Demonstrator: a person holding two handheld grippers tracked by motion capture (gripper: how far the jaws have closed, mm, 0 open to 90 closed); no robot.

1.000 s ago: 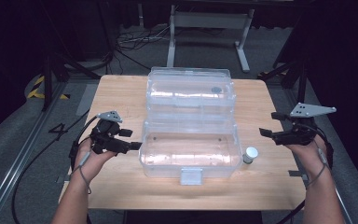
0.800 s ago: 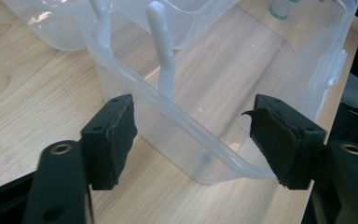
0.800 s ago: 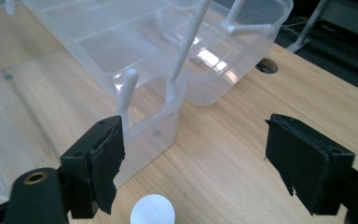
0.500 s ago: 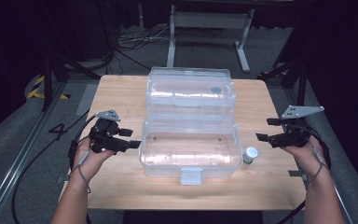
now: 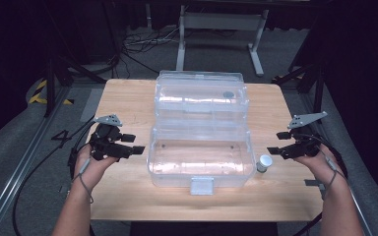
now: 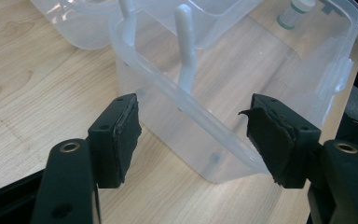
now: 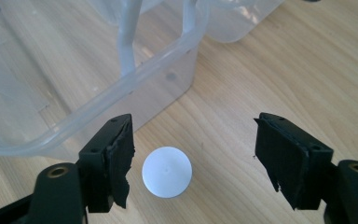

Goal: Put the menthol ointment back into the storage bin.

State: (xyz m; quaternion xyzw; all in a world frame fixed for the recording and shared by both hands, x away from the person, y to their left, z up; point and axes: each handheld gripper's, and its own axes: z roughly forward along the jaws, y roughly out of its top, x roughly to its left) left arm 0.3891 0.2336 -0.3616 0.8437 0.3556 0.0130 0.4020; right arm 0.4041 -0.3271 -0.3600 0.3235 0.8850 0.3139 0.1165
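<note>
Two things matter here, and the larger is the clear plastic box, which stands open in the middle of the wooden bench with its lid thrown back on the far side and a pale latch on the near wall. It looks thin-walled and light, likely to flex and skid on the smooth wood if pushed from one side, so it would be best steadied at the thicker rim. The left gripper sits just beside the box's left end; its jaws stand apart with the corner of the rim between them, and no pad presses on the plastic. In the high view, that left gripper rests low in the person's hand near the bench.

Much smaller is the little vial with a white cap, upright on the bench just beside the box's right near corner. In the right gripper view the vial shows from above as a round white cap. It should be light, stiff and smooth, easy to tip, so a hold across the cap or just under it seems soundest. The right gripper hovers over it, jaws wide and just lately easing inward, the cap between them but untouched, nearer the left pad.
</note>
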